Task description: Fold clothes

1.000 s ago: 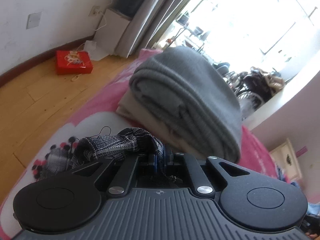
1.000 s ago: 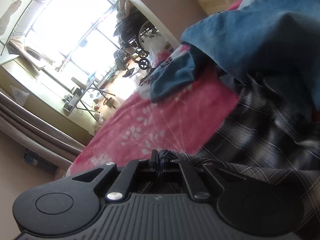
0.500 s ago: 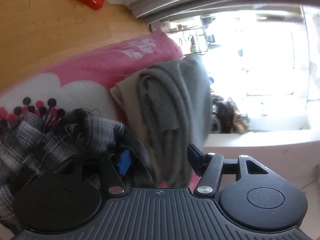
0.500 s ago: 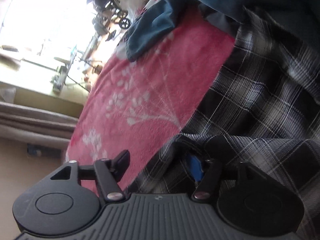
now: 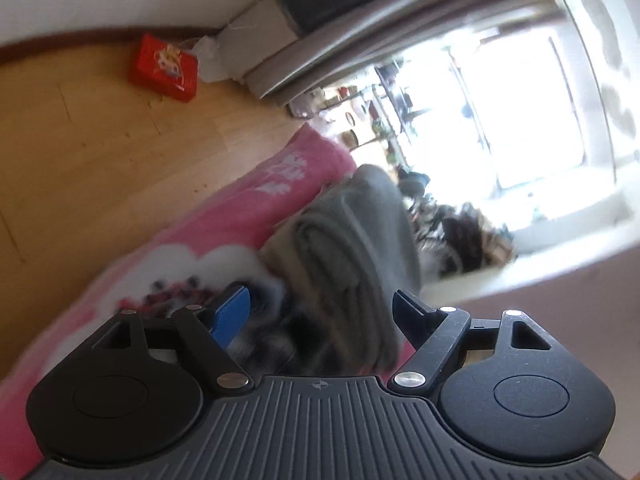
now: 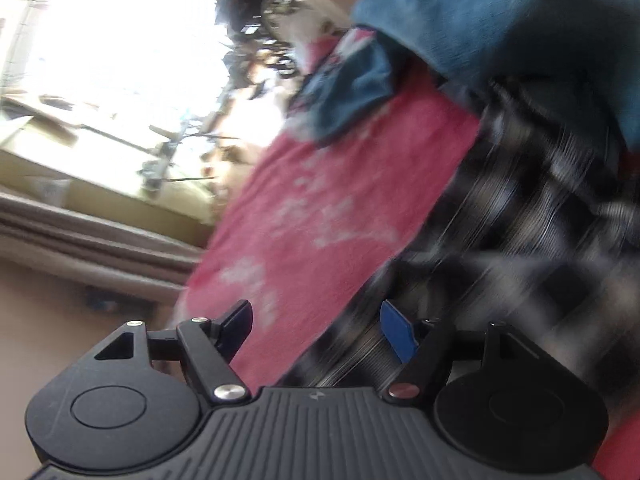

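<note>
A black-and-white plaid garment (image 6: 520, 232) lies spread on the pink floral bedcover (image 6: 320, 208), blurred by motion. My right gripper (image 6: 320, 322) is open above the garment's edge, nothing between its fingers. In the left wrist view a dark blurred bit of the plaid garment (image 5: 280, 332) shows low between the fingers of my left gripper (image 5: 324, 308), which is open and holds nothing. Just beyond it sits a folded grey garment (image 5: 352, 240) stacked on a folded beige one (image 5: 280, 248), on the pink bedcover (image 5: 240, 216).
A crumpled blue garment (image 6: 500, 28) lies on the bed past the plaid one. The bed edge drops to a wooden floor (image 5: 88, 136) with a red box (image 5: 164, 68). Grey curtains (image 5: 360, 28) and a bright window (image 5: 516, 100) stand behind.
Both grippers went from shut on the plaid garment to open, letting it drop onto the bed. Both have since pulled back from the cloth, and the views are swinging.
</note>
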### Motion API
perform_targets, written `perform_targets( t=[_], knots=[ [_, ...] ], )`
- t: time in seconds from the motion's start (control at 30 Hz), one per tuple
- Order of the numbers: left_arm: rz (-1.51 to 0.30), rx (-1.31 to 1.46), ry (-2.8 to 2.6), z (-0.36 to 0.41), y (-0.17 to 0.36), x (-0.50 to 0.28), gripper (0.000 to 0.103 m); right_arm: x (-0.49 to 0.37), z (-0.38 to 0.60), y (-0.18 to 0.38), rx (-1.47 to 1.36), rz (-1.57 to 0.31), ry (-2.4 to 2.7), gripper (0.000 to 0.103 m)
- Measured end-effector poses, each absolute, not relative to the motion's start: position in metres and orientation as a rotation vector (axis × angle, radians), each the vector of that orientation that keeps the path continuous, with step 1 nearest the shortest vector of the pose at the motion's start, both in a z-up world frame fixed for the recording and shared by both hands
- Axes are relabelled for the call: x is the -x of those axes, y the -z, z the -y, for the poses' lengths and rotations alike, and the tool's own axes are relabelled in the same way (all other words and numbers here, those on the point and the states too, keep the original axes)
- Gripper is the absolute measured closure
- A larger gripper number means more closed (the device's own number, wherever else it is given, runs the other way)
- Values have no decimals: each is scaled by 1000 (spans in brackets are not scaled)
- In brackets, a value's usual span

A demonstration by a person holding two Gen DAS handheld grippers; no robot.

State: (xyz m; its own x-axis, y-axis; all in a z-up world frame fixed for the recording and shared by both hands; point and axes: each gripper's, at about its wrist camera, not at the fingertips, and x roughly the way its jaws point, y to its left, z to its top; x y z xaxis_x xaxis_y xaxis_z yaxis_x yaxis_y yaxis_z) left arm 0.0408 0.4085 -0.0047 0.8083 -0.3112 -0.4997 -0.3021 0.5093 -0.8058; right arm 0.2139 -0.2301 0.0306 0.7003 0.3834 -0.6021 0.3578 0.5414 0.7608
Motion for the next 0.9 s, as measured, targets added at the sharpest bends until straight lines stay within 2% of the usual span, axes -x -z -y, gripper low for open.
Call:
perform_targets(
  t=[0.1, 0.2, 0.23, 0.47, 0.63, 0.73, 0.77, 0.8, 0.83, 0.9],
  knots=[
    [-683, 966, 10, -395, 0, -13, 20, -179, 209, -34, -1092, -840, -123, 29],
    [-683, 947, 47, -375, 14, 14, 9, -142, 181, -25, -1147, -892, -218, 29],
    [-685, 947, 53, -369, 21, 19, 8, -130, 173, -21, -1161, -904, -236, 28],
    [-764, 925, 0, -343, 65, -4, 11, -77, 134, 39, -1325, -1049, -251, 28],
    [-714, 924, -45, -343, 72, -27, 19, -67, 134, 65, -1398, -1047, -176, 28],
    [-682, 931, -67, -341, 73, -42, 27, -68, 138, 77, -1426, -1019, -138, 28],
    [-676, 931, -83, -340, 75, -45, 36, -70, 140, 81, -1446, -1000, -131, 28],
    [-672, 929, -102, -338, 76, -47, 51, -72, 142, 85, -1466, -980, -124, 28],
    [-666, 933, -125, -337, 78, -47, 57, -75, 143, 89, -1482, -963, -116, 28],
    [-653, 969, -172, -340, 83, -44, 79, -82, 141, 92, -1484, -946, -107, 28]
  ],
)
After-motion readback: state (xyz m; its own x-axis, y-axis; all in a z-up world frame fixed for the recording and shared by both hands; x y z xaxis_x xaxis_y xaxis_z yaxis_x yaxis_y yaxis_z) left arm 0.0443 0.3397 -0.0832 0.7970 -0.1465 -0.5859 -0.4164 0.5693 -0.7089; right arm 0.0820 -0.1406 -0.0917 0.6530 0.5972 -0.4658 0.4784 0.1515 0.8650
